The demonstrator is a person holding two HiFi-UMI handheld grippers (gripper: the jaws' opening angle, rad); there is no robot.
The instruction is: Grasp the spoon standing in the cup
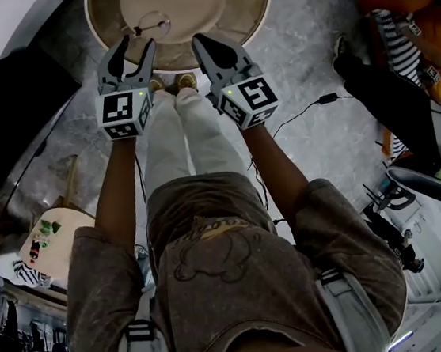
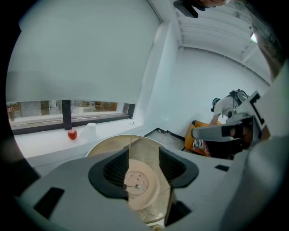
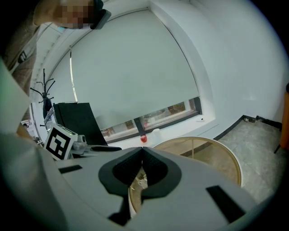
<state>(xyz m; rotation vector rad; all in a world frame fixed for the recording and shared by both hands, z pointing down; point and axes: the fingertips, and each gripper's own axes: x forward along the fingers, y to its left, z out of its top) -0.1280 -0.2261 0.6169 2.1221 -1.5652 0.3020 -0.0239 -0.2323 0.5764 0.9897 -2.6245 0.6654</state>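
A clear glass cup [image 1: 154, 21] stands on the round beige table [image 1: 255, 0] at the top of the head view, with a thin spoon [image 1: 147, 29] inside it. My left gripper [image 1: 135, 49] hangs just in front of the cup, open, its fingertips apart from the glass. Looking along its jaws, the cup [image 2: 136, 181] and spoon [image 2: 131, 184] lie in the gap of the left gripper [image 2: 143, 169], below and untouched. My right gripper [image 1: 206, 47] is shut and empty, to the right of the cup. Its jaws [image 3: 142, 153] meet over the table's edge.
The table's rim [image 3: 226, 155] curves to the right. A red apple [image 2: 72, 134] and a white cup [image 2: 91, 128] sit on the window sill behind. Grey stone floor surrounds the table, a cable [image 1: 308, 109] trails on it, and chairs with clothing [image 1: 401, 21] stand at the right.
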